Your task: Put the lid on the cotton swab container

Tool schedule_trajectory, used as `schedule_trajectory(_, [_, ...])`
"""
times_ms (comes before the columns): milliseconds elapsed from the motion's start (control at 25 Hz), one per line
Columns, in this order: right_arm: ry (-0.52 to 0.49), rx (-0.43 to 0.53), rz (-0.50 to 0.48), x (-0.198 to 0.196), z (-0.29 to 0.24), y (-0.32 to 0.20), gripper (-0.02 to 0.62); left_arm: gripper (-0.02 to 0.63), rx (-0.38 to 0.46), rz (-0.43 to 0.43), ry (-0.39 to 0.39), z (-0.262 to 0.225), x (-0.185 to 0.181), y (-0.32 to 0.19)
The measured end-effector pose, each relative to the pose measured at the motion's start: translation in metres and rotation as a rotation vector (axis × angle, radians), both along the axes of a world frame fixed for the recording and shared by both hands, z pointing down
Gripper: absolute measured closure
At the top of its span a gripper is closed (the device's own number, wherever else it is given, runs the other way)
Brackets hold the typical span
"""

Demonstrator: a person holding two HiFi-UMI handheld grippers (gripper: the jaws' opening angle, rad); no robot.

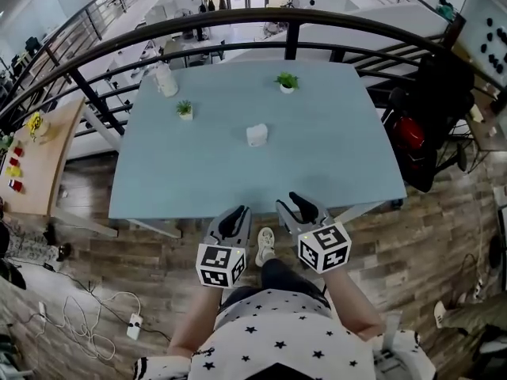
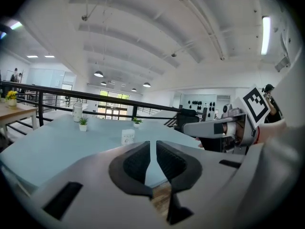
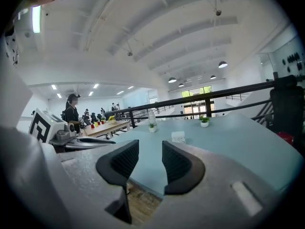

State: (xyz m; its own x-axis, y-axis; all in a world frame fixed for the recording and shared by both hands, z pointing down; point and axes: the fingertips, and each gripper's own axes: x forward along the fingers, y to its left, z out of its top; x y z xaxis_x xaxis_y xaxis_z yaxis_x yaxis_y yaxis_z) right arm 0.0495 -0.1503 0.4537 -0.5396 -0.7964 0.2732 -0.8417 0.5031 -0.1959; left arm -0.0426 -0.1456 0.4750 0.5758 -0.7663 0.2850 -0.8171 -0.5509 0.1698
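Note:
A small white container (image 1: 257, 134) stands near the middle of the pale blue table (image 1: 206, 188); it also shows as the white container (image 2: 127, 137) and the white container (image 3: 178, 137) in the two gripper views. I cannot tell a separate lid from it at this distance. Both grippers hang off the table's near edge, well short of the container. My left gripper (image 1: 235, 216) (image 2: 152, 149) has its jaws drawn almost together, only a thin slit between them and nothing in it. My right gripper (image 1: 299, 204) (image 3: 150, 151) stands open and empty.
Two small potted plants (image 1: 184, 109) (image 1: 287, 81) and a clear jar (image 1: 165, 79) stand at the table's far side. A black railing (image 1: 238, 24) curves behind the table. A wooden table (image 1: 36, 165) is at the left, a dark chair with bags (image 1: 424, 117) at the right.

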Motion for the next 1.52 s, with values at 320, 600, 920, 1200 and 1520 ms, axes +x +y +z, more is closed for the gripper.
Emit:
schedule_trajectory(320, [0.011,0.022,-0.012,-0.005,-0.001,0.061,0.439,0.575,0.006,-0.001,-0.01,0.0,-0.003,0.059])
schedule_trajectory(600, [0.001,0.049,-0.018,-0.011,-0.01,0.083,0.44,0.575,0.026,0.011,-0.008,-0.007,-0.005,0.083])
schedule_trajectory(920, [-0.009,0.06,-0.02,-0.019,-0.016,0.092,0.442,0.575,0.043,0.008,-0.001,-0.016,-0.012,0.09])
schedule_trajectory(1200, [0.014,0.066,0.036,-0.013,-0.014,0.09,0.589,0.575,0.04,-0.001,0.007,-0.016,-0.019,0.092])
schedule_trajectory(1520, [0.018,0.058,0.036,-0.015,-0.012,0.092,0.589,0.575,0.038,0.004,0.002,-0.014,-0.022,0.092])
